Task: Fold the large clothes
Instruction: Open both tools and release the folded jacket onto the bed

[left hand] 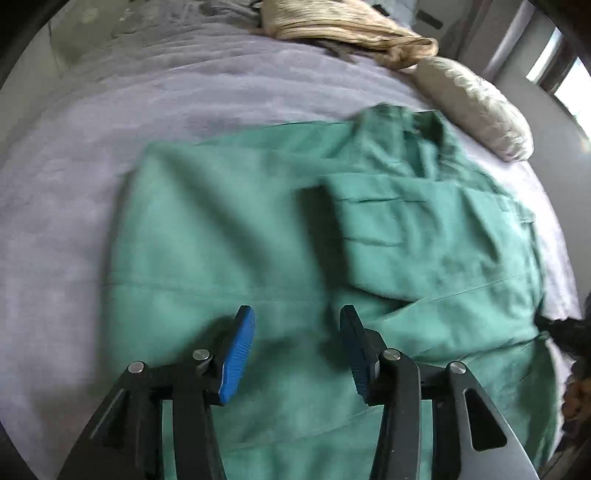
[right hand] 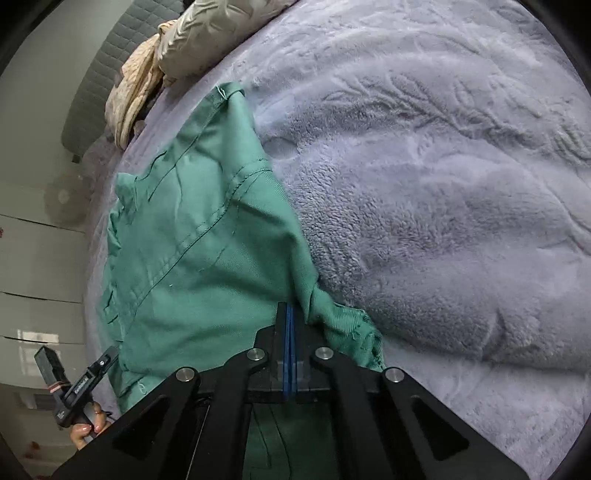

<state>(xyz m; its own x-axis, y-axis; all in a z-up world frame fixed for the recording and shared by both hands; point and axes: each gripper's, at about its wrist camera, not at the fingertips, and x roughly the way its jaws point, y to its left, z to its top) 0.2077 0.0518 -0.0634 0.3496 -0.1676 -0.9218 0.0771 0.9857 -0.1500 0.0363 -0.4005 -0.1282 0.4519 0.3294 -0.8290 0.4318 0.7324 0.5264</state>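
Note:
A large green garment (left hand: 258,229) lies spread on a lilac fleece bed cover (left hand: 74,221), with one part folded over on its right side. My left gripper (left hand: 297,317) is open and empty, hovering above the garment's near middle. In the right wrist view the same green garment (right hand: 192,236) runs along the left side. My right gripper (right hand: 290,314) is shut, its blue pads pressed together at the garment's right edge, and the cloth bunches beside them. Whether cloth sits between the pads is hard to tell.
A beige knitted garment (left hand: 343,22) and a cream quilted pillow (left hand: 476,107) lie at the bed's far end. The fleece cover (right hand: 443,221) stretches wide to the right. The left hand-held gripper's body (right hand: 74,391) shows at the lower left beside white cabinets (right hand: 37,258).

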